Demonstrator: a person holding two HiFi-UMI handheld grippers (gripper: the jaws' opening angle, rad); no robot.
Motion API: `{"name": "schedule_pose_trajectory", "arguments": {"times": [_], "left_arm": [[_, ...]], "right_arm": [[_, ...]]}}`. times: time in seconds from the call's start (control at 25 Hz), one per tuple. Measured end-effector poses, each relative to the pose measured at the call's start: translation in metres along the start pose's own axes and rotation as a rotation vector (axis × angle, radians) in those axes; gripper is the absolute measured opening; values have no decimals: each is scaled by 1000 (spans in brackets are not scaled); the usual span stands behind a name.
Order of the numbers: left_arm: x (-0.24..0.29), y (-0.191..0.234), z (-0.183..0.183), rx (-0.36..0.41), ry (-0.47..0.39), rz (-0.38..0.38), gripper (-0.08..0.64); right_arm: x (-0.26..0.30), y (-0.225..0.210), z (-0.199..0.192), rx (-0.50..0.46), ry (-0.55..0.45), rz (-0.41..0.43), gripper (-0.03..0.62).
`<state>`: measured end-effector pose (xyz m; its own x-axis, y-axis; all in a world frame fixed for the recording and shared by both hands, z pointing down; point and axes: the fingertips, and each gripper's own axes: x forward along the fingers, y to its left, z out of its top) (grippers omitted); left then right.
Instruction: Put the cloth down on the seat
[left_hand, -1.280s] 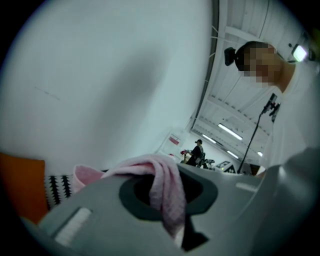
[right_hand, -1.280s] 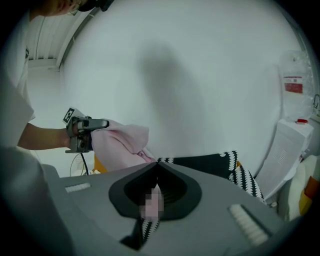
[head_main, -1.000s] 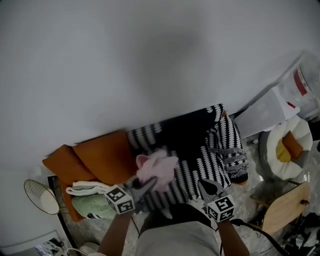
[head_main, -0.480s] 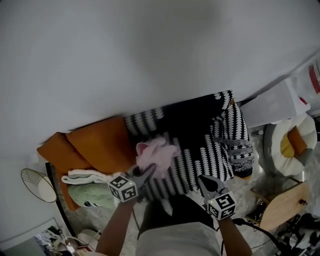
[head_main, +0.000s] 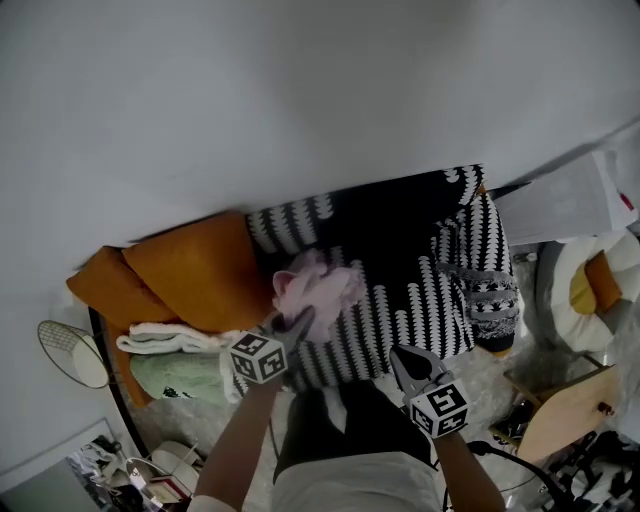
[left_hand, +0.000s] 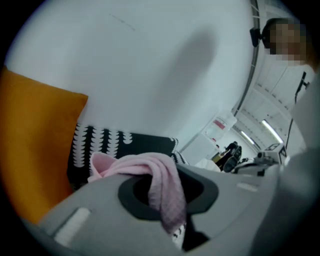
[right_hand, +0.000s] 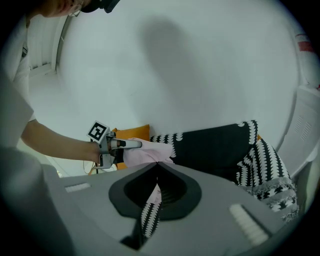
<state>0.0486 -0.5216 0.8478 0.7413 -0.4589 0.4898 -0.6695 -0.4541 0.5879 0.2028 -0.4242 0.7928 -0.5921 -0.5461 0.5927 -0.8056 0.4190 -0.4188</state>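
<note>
Left hand-held gripper (head_main: 298, 324): clamped on a fold of pink cloth (head_main: 322, 284), jaws just eased slightly wider; cloth bunched at its 1 o'clock, over patterned seat (head_main: 405, 300); soft, light, limp, likely best pinched at hem; right hand-held gripper (head_main: 412, 364) closed, empty.

I count a left gripper (head_main: 298, 322) and a right gripper (head_main: 400, 358), one pink cloth (head_main: 322, 288), two orange cushions (head_main: 195, 285) (head_main: 100, 295) and two folded towels (head_main: 165, 340) (head_main: 180, 378).
</note>
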Motion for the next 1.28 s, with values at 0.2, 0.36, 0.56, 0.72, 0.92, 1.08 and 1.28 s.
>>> {"name": "schedule_pose_trajectory", "arguments": {"times": [0.2, 0.36, 0.56, 0.72, 0.92, 1.08, 1.28], "left_arm": [[24, 34, -19, 3, 40, 76, 71], [42, 61, -28, 17, 68, 131, 85], [61, 86, -36, 9, 79, 181, 126], [71, 97, -40, -13, 90, 231, 231], [67, 94, -47, -46, 98, 258, 262], [58, 82, -41, -45, 81, 262, 261], [39, 65, -28, -45, 57, 252, 253]], "right_arm": [[11, -5, -16, 12, 29, 10, 6], [16, -16, -28, 25, 48, 8, 6], [20, -29, -44, 38, 72, 3, 6], [25, -37, -50, 52, 80, 3, 6], [27, -38, -42, 51, 70, 13, 6], [24, -37, -29, 42, 50, 18, 5], [16, -28, -14, 25, 28, 24, 6]]}}
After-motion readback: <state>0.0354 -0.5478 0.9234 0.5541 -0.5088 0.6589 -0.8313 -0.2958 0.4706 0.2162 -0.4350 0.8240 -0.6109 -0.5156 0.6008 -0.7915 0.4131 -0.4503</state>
